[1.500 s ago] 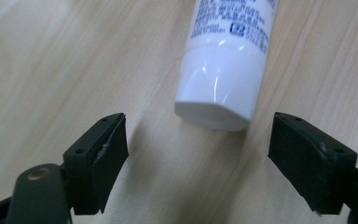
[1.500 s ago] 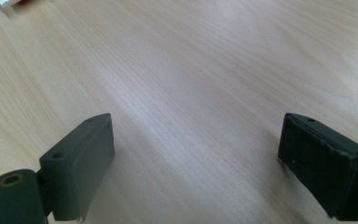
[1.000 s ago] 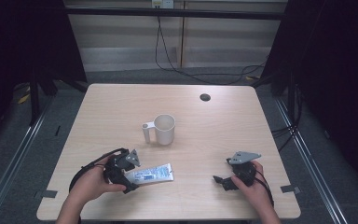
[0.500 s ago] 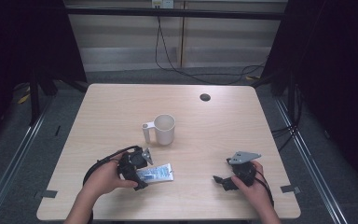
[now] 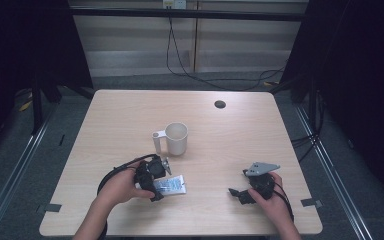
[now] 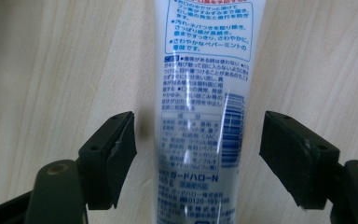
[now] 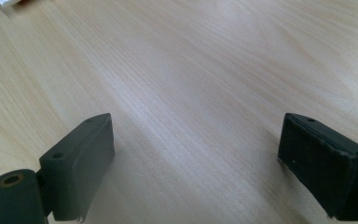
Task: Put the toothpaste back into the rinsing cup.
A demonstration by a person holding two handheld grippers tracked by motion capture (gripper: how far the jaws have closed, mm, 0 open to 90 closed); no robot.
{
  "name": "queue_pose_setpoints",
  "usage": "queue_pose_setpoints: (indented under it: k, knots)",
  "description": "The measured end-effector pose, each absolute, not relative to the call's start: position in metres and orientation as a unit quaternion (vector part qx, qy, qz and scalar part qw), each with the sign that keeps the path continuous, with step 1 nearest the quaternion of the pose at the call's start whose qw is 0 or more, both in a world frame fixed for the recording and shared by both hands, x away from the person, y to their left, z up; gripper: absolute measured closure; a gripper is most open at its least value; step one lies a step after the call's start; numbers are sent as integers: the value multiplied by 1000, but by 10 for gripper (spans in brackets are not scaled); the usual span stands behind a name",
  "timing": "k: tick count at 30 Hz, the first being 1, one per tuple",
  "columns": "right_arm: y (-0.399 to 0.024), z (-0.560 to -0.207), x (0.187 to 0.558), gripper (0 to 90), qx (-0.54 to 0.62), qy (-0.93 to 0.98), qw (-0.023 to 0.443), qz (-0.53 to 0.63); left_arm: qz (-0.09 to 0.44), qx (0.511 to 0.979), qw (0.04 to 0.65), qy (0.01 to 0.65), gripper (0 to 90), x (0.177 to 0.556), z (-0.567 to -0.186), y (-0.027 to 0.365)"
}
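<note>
While left gripper [image 5: 156, 186] straddles tube [image 5: 172, 185] — closing, untouched | mug [image 5: 176, 138] near | right gripper [image 5: 234, 192] open

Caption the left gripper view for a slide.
Left tool open, jaws either side of a white tube lying on the wooden table, not yet gripping.

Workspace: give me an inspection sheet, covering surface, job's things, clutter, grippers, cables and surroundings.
Surface: light wooden table, with a dark round hole near the far edge.
Job's things: white tube with blue print lying flat; white mug upright beyond it, apart from it.
Clutter: nothing seen.
Grippers: left gripper open, jaws either side of the tube's lower end, pads not touching it, closing slightly; right gripper open over bare wood.
Cables: black cable loops from the left gripper; more cables on the floor behind the table.
Surroundings: grey floor, dark curtains at both sides, pale wall panels behind.
</note>
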State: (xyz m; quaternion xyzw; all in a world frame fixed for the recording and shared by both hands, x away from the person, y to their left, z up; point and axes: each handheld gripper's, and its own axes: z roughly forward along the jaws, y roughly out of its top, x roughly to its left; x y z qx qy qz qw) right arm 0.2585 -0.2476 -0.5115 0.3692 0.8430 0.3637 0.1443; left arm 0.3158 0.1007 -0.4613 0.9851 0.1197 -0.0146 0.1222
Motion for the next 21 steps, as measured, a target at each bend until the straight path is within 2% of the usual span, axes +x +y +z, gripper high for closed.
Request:
queue_pose_setpoints:
  k: [21]
  knots:
    - [-248,-512,258,99,369,843,144,363,-17,991,82,101,304,319,-467,69]
